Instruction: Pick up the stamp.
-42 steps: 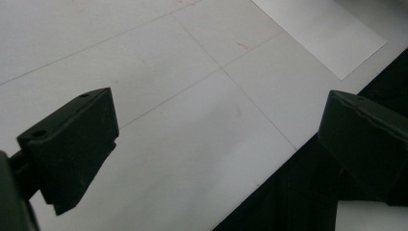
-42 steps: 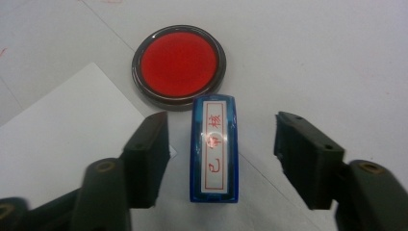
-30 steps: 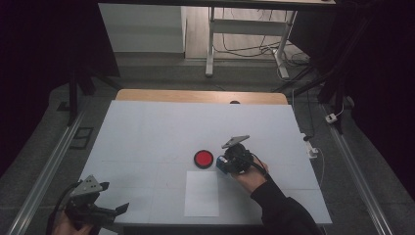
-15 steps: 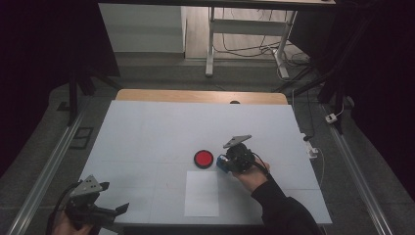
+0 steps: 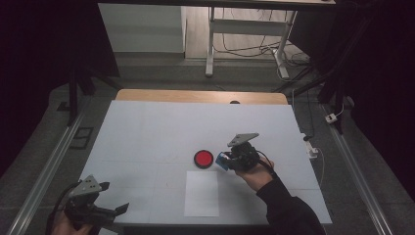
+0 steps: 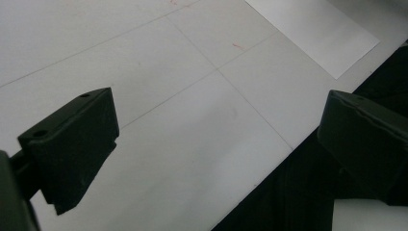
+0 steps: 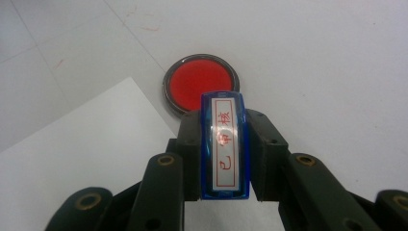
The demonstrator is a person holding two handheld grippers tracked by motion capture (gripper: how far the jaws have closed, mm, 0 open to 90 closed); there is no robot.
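Blue plastic edges frame the stamp [image 7: 225, 145], a narrow block with a white label of red characters, held upright between the jaws of the right gripper [image 7: 225, 159], which are clamped on its two long sides. In the high view the stamp [image 5: 223, 160] shows as a small blue spot at the tip of the right gripper [image 5: 226, 160], above the middle of the white table [image 5: 147, 132]. Just beyond the stamp lies the red ink pad [image 7: 200, 84], a round red disc in a dark metal rim, flat on the table and apart from the stamp. Beside the pad, nearer the person, a white sheet of paper [image 5: 201, 193] lies flat. Well apart, at the near left corner of the table, the left gripper [image 5: 110, 213] hangs with its jaws spread wide and nothing between them.
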